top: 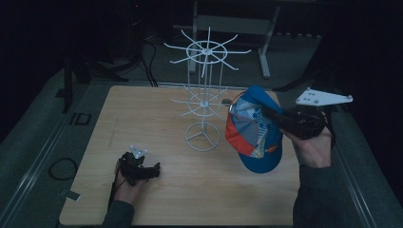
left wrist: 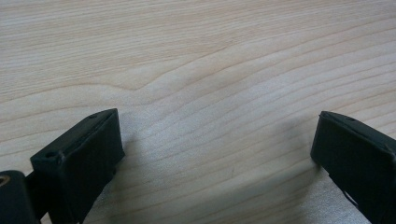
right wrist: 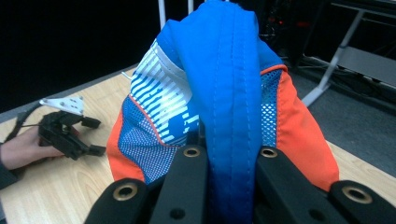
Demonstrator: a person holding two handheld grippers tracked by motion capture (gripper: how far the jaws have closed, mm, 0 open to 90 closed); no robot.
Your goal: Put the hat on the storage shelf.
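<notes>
A blue and orange cap [top: 254,130] hangs above the table's right side, right of a white wire rack [top: 205,90] with spoke arms. My right gripper [top: 273,115] is shut on the cap, and in the right gripper view the blue fabric [right wrist: 229,93] is pinched between the two black jaws. My left gripper [top: 154,171] rests low at the table's front left, held by a hand, with its jaws wide apart. The left gripper view has bare wood between the left gripper's fingertips [left wrist: 84,154].
The wooden table [top: 157,118] has open surface left of the rack and along the front. The rack's round base [top: 203,140] stands at the table's middle. The left gripper [right wrist: 88,135] and its hand lie far left in the right gripper view. Dark floor, cables and a metal frame surround the table.
</notes>
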